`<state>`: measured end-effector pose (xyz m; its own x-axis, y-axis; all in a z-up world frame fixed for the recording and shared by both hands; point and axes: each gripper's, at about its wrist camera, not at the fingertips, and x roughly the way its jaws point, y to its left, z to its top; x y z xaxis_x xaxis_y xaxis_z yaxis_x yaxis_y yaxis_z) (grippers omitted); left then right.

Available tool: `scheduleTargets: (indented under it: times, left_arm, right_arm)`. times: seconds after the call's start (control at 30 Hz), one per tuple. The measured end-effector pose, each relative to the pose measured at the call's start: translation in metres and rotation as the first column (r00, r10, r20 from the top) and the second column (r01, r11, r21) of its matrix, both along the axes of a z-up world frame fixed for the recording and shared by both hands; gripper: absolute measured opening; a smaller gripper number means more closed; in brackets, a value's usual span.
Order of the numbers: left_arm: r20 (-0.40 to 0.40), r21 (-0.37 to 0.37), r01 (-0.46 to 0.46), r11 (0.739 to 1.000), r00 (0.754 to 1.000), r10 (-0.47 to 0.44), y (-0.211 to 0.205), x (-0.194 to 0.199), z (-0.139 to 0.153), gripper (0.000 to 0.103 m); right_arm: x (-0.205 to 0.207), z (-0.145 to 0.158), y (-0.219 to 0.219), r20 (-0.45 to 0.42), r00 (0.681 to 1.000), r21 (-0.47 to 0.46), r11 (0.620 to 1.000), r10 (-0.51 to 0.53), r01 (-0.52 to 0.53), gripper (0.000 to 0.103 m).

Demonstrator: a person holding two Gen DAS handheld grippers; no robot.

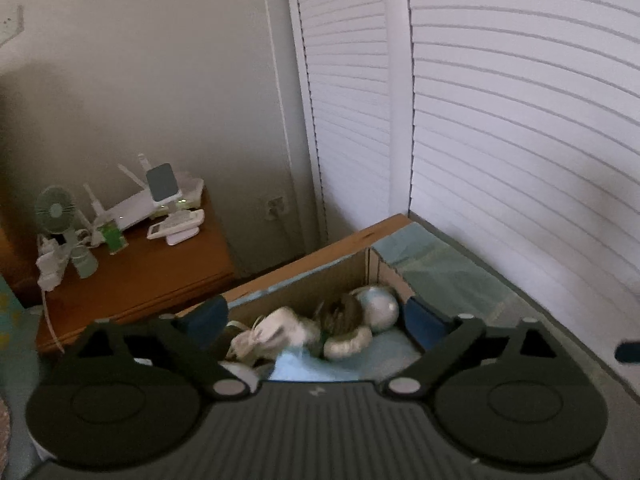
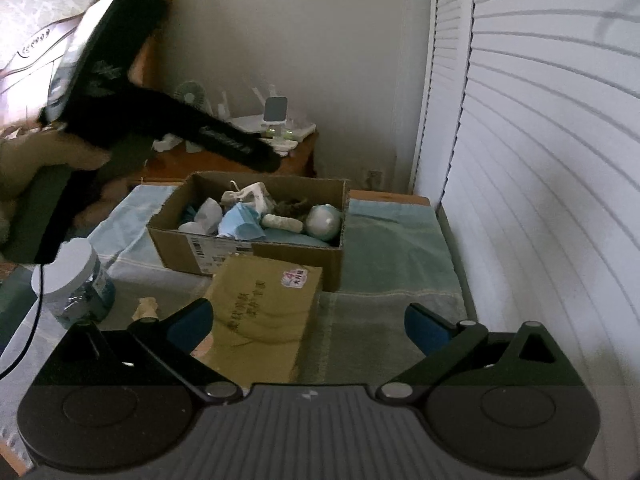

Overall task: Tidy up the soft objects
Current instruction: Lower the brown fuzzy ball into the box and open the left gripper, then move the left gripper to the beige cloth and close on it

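Note:
An open cardboard box [image 2: 192, 236] stands on a teal towel and holds several soft things: a white-grey ball [image 2: 323, 222], a blue cloth [image 2: 242, 226], a white roll [image 2: 282, 223], a white plush [image 2: 252, 196]. My left gripper [image 1: 316, 322] is open and empty above the box [image 1: 320, 276], over the ball [image 1: 378, 308] and plush [image 1: 276, 334]. It shows in the right wrist view [image 2: 264, 158] as a black body above the box. My right gripper [image 2: 308, 326] is open and empty, nearer, over the box's flap [image 2: 264, 312].
A clear jar with a white lid [image 2: 74, 280] stands left of the flap. A wooden side table [image 1: 136, 272] behind holds a router, a small fan [image 1: 54, 206] and chargers. White louvred doors [image 1: 520, 140] run along the right. The teal towel [image 2: 392, 248] covers the surface.

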<state>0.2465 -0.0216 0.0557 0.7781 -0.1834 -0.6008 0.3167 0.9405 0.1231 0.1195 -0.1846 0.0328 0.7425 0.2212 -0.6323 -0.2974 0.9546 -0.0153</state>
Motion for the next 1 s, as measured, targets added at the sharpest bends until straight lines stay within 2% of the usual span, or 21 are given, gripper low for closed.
scheduleTargets:
  times: [0.17,0.57,0.7,0.83,1.0]
  left_arm:
    - [-0.009,-0.009,-0.051,0.999,0.999,0.051,0.013,-0.036,-0.003,0.099]
    - [-0.08,-0.13,-0.219,0.967,0.974,0.21,0.041,-0.107,-0.023,0.099]
    - [-0.061,-0.097,-0.252,0.963,0.967,0.247,0.042,-0.122,-0.031,0.099]
    - [-0.077,-0.12,-0.264,0.957,0.963,0.256,0.045,-0.134,-0.039,0.099]
    - [-0.07,-0.091,-0.273,0.958,0.961,0.267,0.043,-0.14,-0.054,0.099]
  right_arm:
    - [-0.011,0.004,0.003,0.011,1.0,0.008,1.0,0.008,-0.008,0.103]
    - [-0.034,0.009,0.008,0.038,0.999,0.002,1.0,0.03,-0.03,0.103]
    - [-0.038,0.01,0.009,0.038,0.999,0.004,0.999,0.032,-0.033,0.103]
    - [-0.041,0.01,0.011,0.036,0.999,-0.006,1.0,0.031,-0.031,0.103]
    - [-0.041,0.009,0.013,0.033,0.999,-0.012,1.0,0.027,-0.027,0.103]
